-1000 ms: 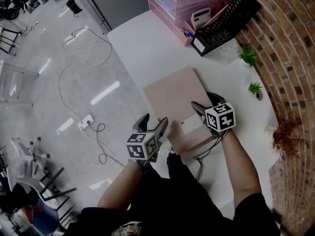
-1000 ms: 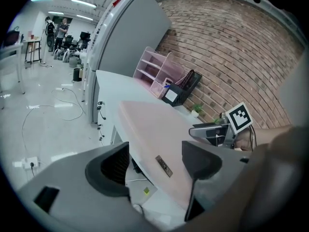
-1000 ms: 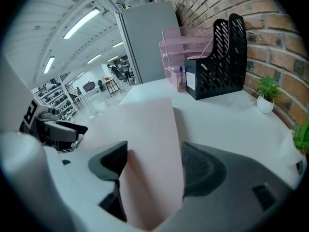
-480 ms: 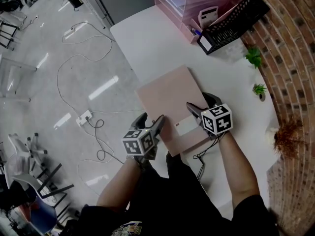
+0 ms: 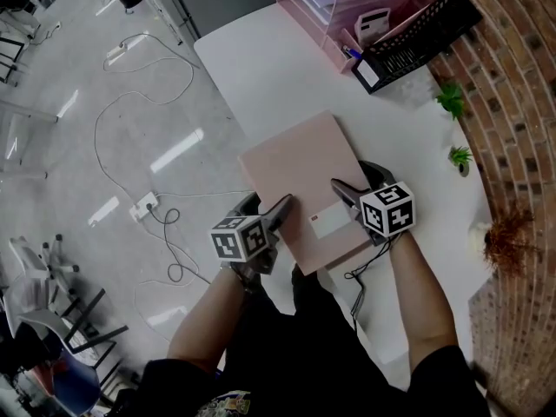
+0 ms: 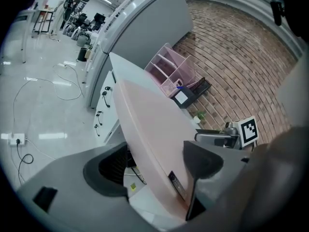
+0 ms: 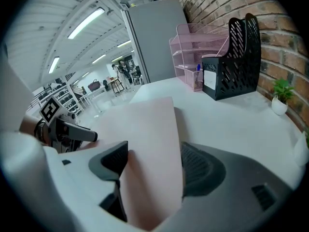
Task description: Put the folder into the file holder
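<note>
Near field: the left hand-held gripper [image 5: 268, 208], jaws opening, straddles the 8 o'clock edge of the pink folder [image 5: 300, 168] without pressing it. The right hand-held gripper [image 5: 356, 179] is clamped on the 4 o'clock edge (probably the only real grip). The folder sits over the white desk [image 5: 252, 59], its long axis toward 11 o'clock. Far field: the black file holder [image 5: 417, 33] stands at 1 o'clock, well apart, with the right hand nearer.

We look steeply down on the table [image 5: 261, 68] from the head; our two gripper cameras sit low, close against the folder [image 5: 300, 176], both facing the file holder [image 5: 417, 37].
</note>
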Demonstrator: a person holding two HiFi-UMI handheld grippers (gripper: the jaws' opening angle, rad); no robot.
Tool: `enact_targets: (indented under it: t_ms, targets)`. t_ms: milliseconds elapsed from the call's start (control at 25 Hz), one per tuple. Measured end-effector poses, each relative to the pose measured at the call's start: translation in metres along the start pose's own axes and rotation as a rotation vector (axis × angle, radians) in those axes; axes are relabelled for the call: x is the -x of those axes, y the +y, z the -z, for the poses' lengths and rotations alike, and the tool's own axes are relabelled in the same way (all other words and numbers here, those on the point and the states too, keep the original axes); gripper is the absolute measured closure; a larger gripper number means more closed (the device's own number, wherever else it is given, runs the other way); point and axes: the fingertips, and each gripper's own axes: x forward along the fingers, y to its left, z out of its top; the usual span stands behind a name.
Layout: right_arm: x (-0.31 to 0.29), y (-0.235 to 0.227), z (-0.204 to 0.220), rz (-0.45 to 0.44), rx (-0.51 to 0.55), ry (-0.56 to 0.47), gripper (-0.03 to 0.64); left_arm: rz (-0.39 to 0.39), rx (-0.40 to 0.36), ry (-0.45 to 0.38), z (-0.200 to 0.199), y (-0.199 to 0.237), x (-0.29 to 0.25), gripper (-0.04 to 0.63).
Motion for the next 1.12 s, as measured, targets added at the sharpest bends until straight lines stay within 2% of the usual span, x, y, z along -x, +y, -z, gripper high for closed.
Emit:
enact_targets:
  t_ms: [240, 440, 560, 960, 1120]
  targets:
    - [-0.003, 0.004, -0.004, 0.016, -0.024, -0.014, 0.268, 0.022, 0.015, 0.005, -0.014, 0.009, -0.005, 0.241]
    - [-0.005, 0.005, -0.004, 0.022, -0.027, -0.018, 0.272, 0.096, 0.095, 0.032, -0.014, 0.013, -0.012, 0.239]
    - [-0.005, 0.005, -0.005, 0.024, -0.025, -0.018, 0.272, 0.121, 0.102, 0.045, -0.016, 0.011, -0.017, 0.239]
    - [-0.007, 0.016, -0.005, 0.036, -0.048, -0.039, 0.268, 0.119, 0.153, 0.064, -0.028, 0.015, -0.009, 0.242]
    - [-0.008, 0.023, -0.007, 0.017, -0.079, -0.06, 0.267, 0.128, 0.173, 0.021, -0.04, 0.014, 0.006, 0.287]
